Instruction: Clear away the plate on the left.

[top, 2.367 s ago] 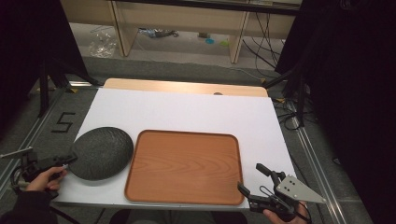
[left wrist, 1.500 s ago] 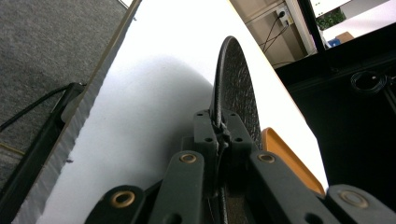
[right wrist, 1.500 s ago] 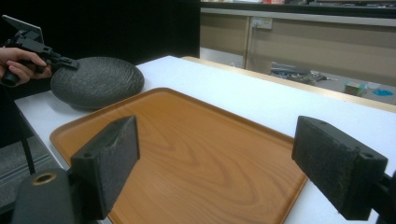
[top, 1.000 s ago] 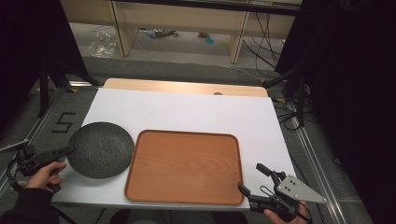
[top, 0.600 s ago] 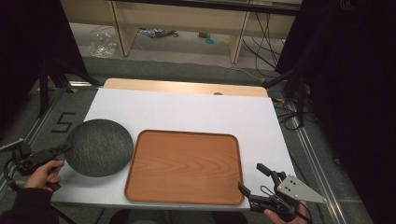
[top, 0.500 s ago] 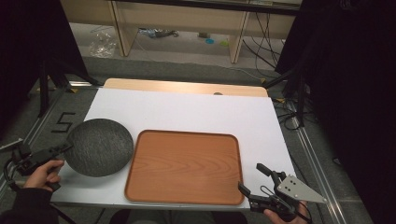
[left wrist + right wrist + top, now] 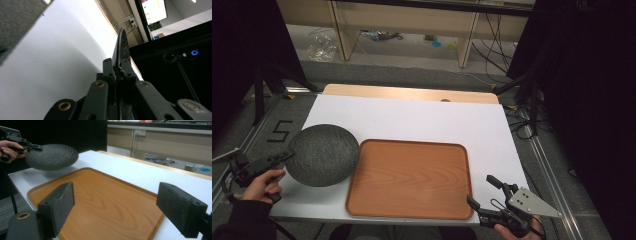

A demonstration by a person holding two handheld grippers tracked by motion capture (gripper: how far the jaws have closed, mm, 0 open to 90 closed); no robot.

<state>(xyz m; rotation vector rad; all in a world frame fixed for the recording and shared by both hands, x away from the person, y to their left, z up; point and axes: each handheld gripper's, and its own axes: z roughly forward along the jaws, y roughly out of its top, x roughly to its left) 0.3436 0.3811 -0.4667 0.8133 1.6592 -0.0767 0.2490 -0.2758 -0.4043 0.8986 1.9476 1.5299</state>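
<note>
One dark stoneware plate [image 7: 322, 155] at frame left, lifted, pinched at rim by left gripper [image 7: 282, 158] | right gripper [image 7: 486, 196] spread, idle | advice: kept level, lowered centred onto wooden tray [image 7: 409, 179].

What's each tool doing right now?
Left tool: shut on the plate rim, plate lifted off the table.
Right tool: open, holding nothing.

Both grippers are matte black plastic. The left gripper [image 7: 120, 72] has slim linkage arms with brass-coloured pivot bushings and small dark screw holes, plus a black cable looping back by the hand. The right gripper [image 7: 486, 193] carries a grey three-cornered plate dotted with tiny holes, thin black wiring, and chunky fingers [image 7: 58, 205] faced with rough black padding. Dark sleeve [image 7: 242, 222] on the left arm.
</note>
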